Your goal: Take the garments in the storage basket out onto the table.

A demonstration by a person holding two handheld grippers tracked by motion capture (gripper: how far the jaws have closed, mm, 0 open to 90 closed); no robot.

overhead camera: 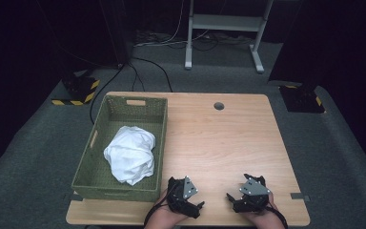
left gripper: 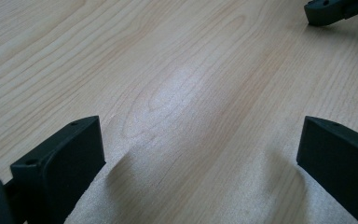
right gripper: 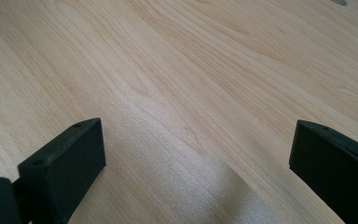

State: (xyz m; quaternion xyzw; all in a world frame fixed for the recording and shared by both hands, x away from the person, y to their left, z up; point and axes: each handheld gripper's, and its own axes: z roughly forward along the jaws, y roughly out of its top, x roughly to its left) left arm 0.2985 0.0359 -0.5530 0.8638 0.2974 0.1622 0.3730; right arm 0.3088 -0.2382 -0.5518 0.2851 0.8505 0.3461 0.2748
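- Resting low on the near edge of the wooden desk (overhead camera: pixel 219 138): left hand-held gripper (overhead camera: pixel 201 205), jaws spread wide with bare wood between them, pinching nothing.
- Just to its right, near but apart: right hand-held gripper (overhead camera: pixel 229 196), jaws likewise spread wide over bare desk, gripping nothing.
- Seen in the left gripper view (left gripper: pixel 200 154): desk grain between the two black jaws, and a dark tip of the other gripper at the upper right corner.
- Seen in the right gripper view (right gripper: pixel 198 154): only pale wood between the parted jaws.
- Standing on the left part of the desk: green woven basket (overhead camera: pixel 90 162).
- Lying crumpled inside the basket, toward its near half: white cloth (overhead camera: pixel 131 153), well apart from both grippers.
- Near the far desk edge: round cable hole (overhead camera: pixel 219 106).
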